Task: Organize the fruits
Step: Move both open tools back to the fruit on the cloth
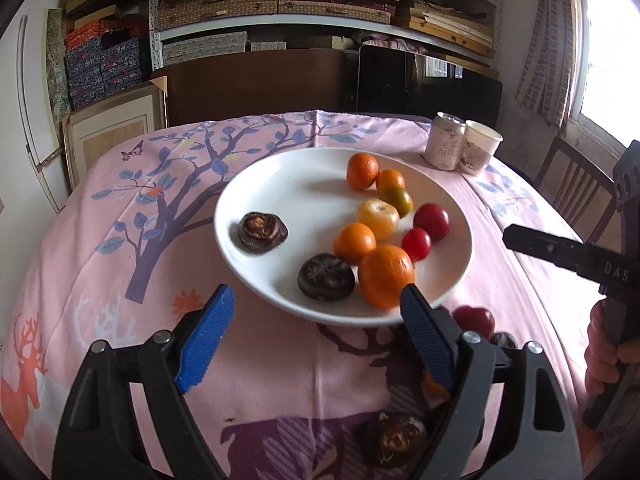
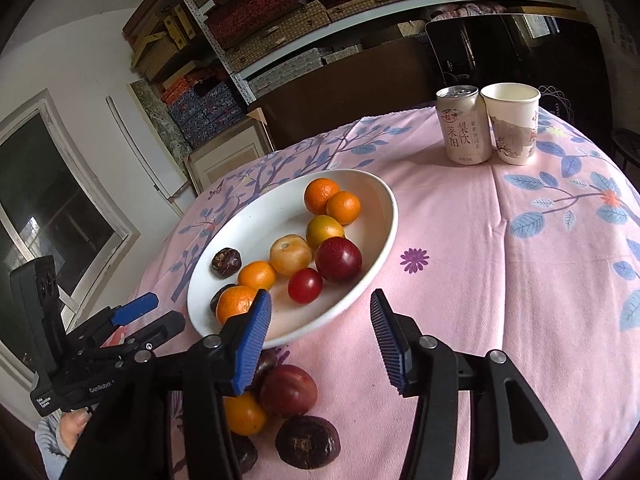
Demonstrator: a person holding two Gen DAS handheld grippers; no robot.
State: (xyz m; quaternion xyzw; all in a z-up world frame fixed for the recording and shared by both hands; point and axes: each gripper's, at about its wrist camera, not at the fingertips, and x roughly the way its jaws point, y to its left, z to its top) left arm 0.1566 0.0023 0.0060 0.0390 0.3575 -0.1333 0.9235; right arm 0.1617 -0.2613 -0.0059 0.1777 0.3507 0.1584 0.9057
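Observation:
A white plate [image 1: 280, 184] on the pink tablecloth holds several oranges [image 1: 386, 276], a red plum [image 2: 338, 259], a small red tomato [image 2: 305, 285] and two dark chestnuts [image 1: 326, 277]. My left gripper [image 1: 316, 292] hovers open at the plate's near rim, with no fruit between its blue pads. My right gripper [image 2: 320, 298] is open too, just short of the plate's right edge and holding nothing. Loose on the cloth under the grippers lie a red plum [image 2: 288, 390], an orange [image 2: 244, 414] and a dark chestnut [image 2: 308, 442].
A drink can [image 2: 464, 128] and a paper cup [image 2: 514, 124] stand together at the table's far right. A wooden chair [image 1: 576, 188] is beyond the right edge. Shelves of boxes fill the back wall. A hand [image 1: 604, 352] holds the right gripper's handle.

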